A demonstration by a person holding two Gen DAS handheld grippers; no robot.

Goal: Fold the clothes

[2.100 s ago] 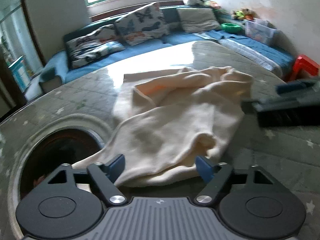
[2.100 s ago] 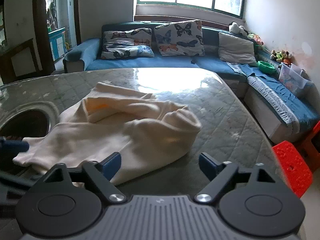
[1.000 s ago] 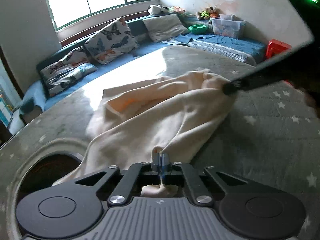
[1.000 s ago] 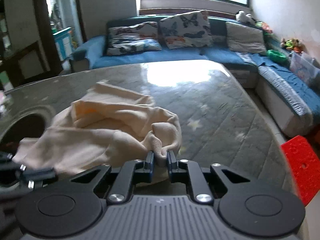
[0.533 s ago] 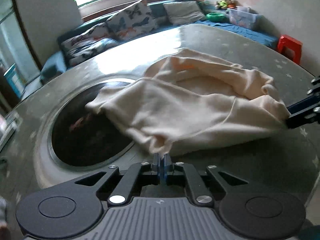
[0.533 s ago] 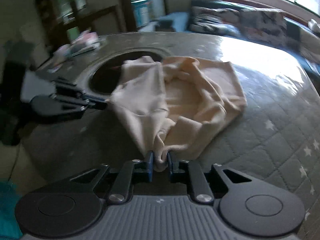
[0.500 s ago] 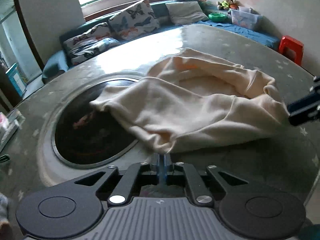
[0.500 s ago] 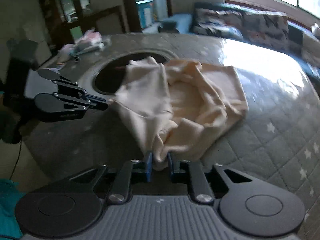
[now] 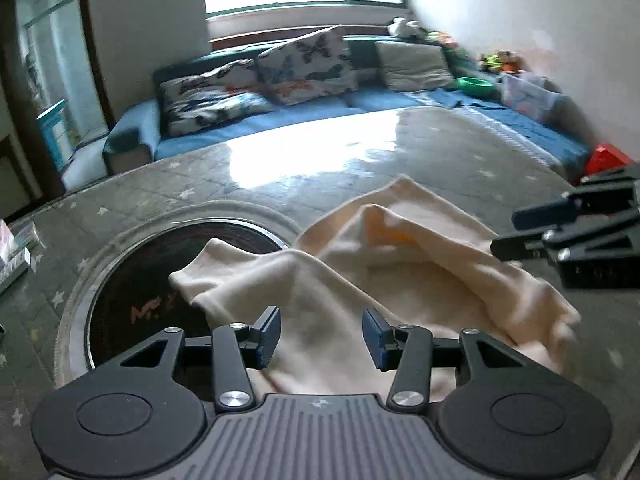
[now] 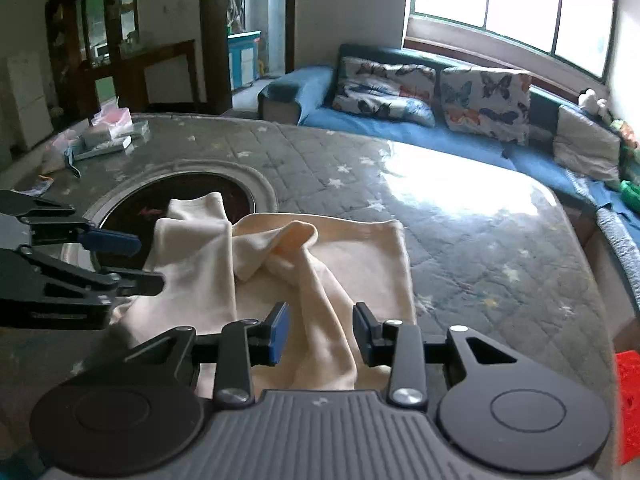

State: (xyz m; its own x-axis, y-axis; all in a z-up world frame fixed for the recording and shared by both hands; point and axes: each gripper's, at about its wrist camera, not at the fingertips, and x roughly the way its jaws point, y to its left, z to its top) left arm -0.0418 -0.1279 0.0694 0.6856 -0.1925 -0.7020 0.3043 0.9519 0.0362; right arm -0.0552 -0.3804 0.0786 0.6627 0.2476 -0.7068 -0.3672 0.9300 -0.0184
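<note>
Cream garment (image 9: 392,280) lies rumpled on the quilted table cover (image 10: 460,240), one end over the round inset at ten o'clock; left gripper (image 9: 320,334) and right gripper (image 10: 318,332) are opening, pads clear of the cloth, probably releasing it to regrip.

A grey quilted cover (image 10: 460,248) with pale stars is lying over the bench, window light glaring on its far side. A dark round opening (image 9: 168,276) is sitting in the bench near its left edge. Boxes and packets (image 10: 108,136) are resting at the far left corner. Beyond the far edge, a blue sofa (image 9: 304,108) is carrying butterfly cushions (image 10: 484,100). A red stool (image 10: 628,396) is standing off the right edge.
</note>
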